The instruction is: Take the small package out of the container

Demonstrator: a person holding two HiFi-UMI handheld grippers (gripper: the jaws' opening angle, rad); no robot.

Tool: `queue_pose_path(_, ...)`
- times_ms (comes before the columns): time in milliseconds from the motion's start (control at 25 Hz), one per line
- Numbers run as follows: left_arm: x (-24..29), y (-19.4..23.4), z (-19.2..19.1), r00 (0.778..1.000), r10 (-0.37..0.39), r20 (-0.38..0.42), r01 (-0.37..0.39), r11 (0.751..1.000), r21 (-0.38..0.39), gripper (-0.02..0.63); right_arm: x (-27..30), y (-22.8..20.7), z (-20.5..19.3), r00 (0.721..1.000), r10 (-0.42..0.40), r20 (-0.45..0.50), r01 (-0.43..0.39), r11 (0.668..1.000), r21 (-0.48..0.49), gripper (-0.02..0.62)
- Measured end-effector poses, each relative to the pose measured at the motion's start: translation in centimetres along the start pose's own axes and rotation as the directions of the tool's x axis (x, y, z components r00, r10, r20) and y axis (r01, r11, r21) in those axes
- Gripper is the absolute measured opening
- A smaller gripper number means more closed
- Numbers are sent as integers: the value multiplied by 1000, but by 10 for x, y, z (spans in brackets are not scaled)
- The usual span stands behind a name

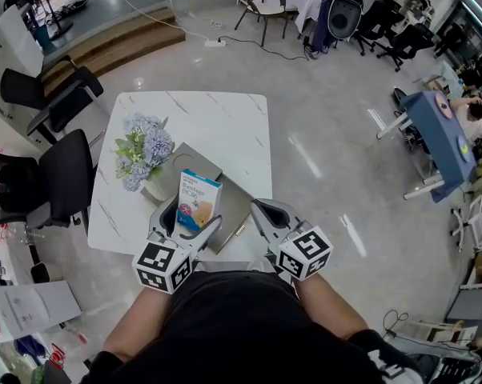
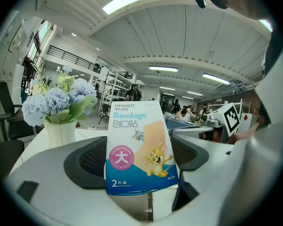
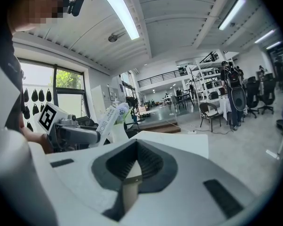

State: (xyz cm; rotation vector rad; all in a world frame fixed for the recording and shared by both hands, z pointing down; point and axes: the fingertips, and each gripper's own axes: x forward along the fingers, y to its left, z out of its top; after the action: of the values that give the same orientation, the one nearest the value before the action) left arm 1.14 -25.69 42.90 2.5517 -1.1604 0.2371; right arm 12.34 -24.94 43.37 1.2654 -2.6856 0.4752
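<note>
Bandage package [image 1: 198, 198], a small white and blue box with a cartoon print, stands upright in the left tongs [image 1: 189, 219]. They are clenched on its lower half from both sides. In the left gripper view the package [image 2: 139, 145] fills the gap between the two dark ribbed pads of the left tongs [image 2: 141, 160], its printed face turned to the camera and its bottom edge hanging free. In the head view it sits over the near left part of the container [image 1: 233, 202], a flat grey-brown case lying at the near edge of the white marbled surface [image 1: 217, 118]; whether the two touch cannot be told there.

The right tongs [image 1: 263, 209] are clenched on nothing, just right of the container's near corner. In the right gripper view the pads of the right tongs [image 3: 132, 171] meet with only a thin slit between them, and the package [image 3: 108, 118] shows edge-on at the left.

A white vase of pale blue flowers [image 1: 145, 157] stands on the surface just beyond and left of the package, and shows again in the left gripper view [image 2: 59, 108]. Black chairs [image 1: 61, 174] stand left of the surface.
</note>
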Motion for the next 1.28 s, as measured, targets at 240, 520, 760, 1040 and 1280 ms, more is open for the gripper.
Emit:
queue_pose_path(240,-1,0,-3,1000,3,-7,-3,1000,-2,423,-1,0,-2,1000,-1,-6,1,1000,2,-2)
queue_pose_path(520,-1,-2,-4,1000,4,-13,-4,1000,-2,423,-2,0,-3,1000,2,-17,-2,1000,-3,-2)
queue_pose_path(760,-1,-2,-4,1000,10,-13,-10,1000,-6,423,-2,-2,-7,1000,0,-28,0,1000,5,-2)
queue_pose_path(1040,1,-4,-4,1000,8,-13,-8,1000,-7,423,-5,-5,-8,1000,-5,-29,5,1000,7,-2)
queue_pose_path(1280,2,-6,-2,1000,9,-12,-9,1000,-5,425,-6,-5,-6,1000,-5,-26,5,1000,8,-2)
